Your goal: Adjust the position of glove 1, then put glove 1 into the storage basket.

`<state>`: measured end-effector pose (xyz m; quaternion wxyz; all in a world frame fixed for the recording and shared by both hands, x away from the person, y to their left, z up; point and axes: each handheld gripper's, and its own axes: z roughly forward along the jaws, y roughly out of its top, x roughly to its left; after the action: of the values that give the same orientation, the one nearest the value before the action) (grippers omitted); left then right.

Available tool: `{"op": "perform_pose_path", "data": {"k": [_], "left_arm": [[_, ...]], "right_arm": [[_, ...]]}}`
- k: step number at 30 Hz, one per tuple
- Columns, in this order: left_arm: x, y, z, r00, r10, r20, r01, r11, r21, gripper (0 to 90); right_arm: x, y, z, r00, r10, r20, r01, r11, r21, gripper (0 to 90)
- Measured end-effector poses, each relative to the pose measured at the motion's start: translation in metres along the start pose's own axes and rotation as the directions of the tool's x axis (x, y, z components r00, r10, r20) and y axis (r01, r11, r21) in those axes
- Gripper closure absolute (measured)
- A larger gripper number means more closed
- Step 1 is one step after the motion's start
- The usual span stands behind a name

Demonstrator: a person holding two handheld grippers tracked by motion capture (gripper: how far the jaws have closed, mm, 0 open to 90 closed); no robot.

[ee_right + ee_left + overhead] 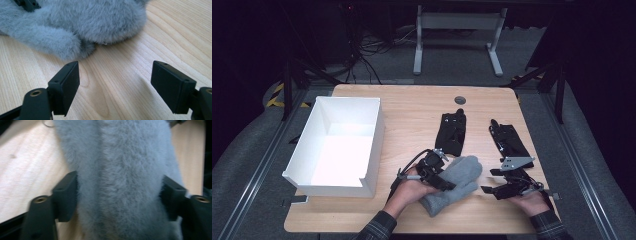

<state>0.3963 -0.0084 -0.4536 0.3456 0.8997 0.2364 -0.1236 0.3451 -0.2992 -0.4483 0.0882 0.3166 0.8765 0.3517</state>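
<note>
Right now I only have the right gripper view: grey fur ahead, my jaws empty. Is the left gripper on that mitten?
Observer: Yes. The left gripper has the grey mitten between its pads, both against the fur.
Operator: Where could it go?
Observer: The high view shows an open white box on the table's left side.
Operator: Anything else around?
Observer: What look like two black gloves: one black glove lies beyond the mitten, the other glove beyond your right gripper.

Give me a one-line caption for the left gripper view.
Left gripper straddles the fluffy grey mitten, pads at its sides.
</note>
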Motion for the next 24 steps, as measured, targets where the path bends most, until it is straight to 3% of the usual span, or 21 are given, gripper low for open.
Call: {"op": "perform_pose_path", "data": {"k": [6,8,10,13,24], "left_arm": [[0.002,0.0,0.0,0.9986,-0.014,0.052,0.013,0.9996,0.025,48.7],[0.002,0.001,0.0,0.9982,-0.021,0.056,0.02,0.9994,0.028,51.9],[0.002,0.001,-0.001,0.9979,-0.029,0.058,0.027,0.9991,0.034,60.6],[-0.002,0.003,-0.004,0.9991,-0.02,0.038,0.019,0.9991,0.038,67.5],[-0.012,0.006,-0.024,0.9999,-0.005,-0.013,0.005,1.0,-0.005,70.5]], "right_arm": [[0.0,0.0,0.0,1.0,0.001,0.0,-0.001,1.0,0.002,22.2],[-0.001,0.0,0.001,1.0,0.001,0.001,-0.001,1.0,0.004,22.0],[-0.002,-0.001,0.002,1.0,0.004,0.0,-0.004,1.0,0.009,21.0],[-0.003,-0.002,0.003,0.9999,0.014,-0.002,-0.014,1.0,0.009,19.8],[-0.002,-0.004,0.01,0.9995,0.0,0.03,-0.001,1.0,0.021,16.0]]}}
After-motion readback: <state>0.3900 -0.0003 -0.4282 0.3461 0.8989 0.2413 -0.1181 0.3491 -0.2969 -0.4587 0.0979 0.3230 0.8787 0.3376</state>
